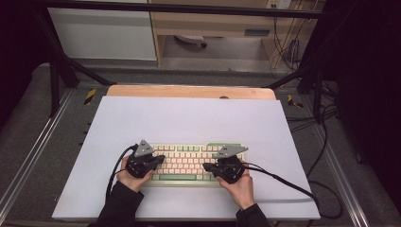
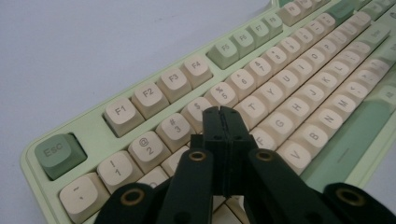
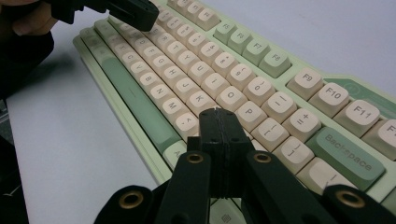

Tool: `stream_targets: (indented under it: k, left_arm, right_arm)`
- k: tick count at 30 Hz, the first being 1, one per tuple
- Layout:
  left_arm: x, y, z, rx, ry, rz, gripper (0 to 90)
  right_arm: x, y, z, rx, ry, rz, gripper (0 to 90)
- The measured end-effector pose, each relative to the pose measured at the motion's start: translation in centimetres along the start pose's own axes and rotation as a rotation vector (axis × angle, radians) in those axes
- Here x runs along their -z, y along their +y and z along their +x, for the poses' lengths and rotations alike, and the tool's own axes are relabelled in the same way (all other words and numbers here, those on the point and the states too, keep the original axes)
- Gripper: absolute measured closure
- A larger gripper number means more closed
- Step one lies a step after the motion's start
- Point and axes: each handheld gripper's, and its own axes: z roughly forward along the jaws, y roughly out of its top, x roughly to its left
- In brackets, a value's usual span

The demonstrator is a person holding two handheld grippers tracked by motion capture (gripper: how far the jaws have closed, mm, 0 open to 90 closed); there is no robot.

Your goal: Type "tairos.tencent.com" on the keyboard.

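White tabletop (image 1: 189, 118); keyboard (image 1: 189, 163) is lying directly beneath both tongs. Left tongs (image 2: 222, 112) and right tongs (image 3: 215, 113) are being held clenched, nothing grasped. Keys are best pressed singly, tips being kept vertical and centred.

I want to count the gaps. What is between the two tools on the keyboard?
In the high view, cream keys of the keyboard lie between the left tool and right tool; nothing else sits there.

Keyboard (image 1: 189, 163): pale green case, cream keycaps w/ grey legends; Esc key (image 2: 60, 154), spacebar (image 2: 348, 149), Backspace key (image 3: 348, 156) darker green. Mat (image 1: 189, 118) white. Both grippers black.
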Motion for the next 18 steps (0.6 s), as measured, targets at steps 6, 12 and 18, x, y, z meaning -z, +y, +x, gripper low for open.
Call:
stream_targets:
  k: [6,12,18]
  left_arm:
    - [1.0,-0.1,0.0,-0.008,-0.009,-0.013,90.0]
    - [1.7,-0.4,0.4,0.006,-0.008,-0.022,90.0]
    - [2.6,-1.1,0.7,0.006,-0.001,-0.026,90.0]
  right_arm:
    - [-0.1,0.0,0.1,-0.005,0.006,-0.007,90.0]
    - [-0.3,0.1,0.3,-0.009,0.018,-0.008,90.0]
    - [-0.7,0.4,0.7,0.0,0.025,-0.006,90.0]
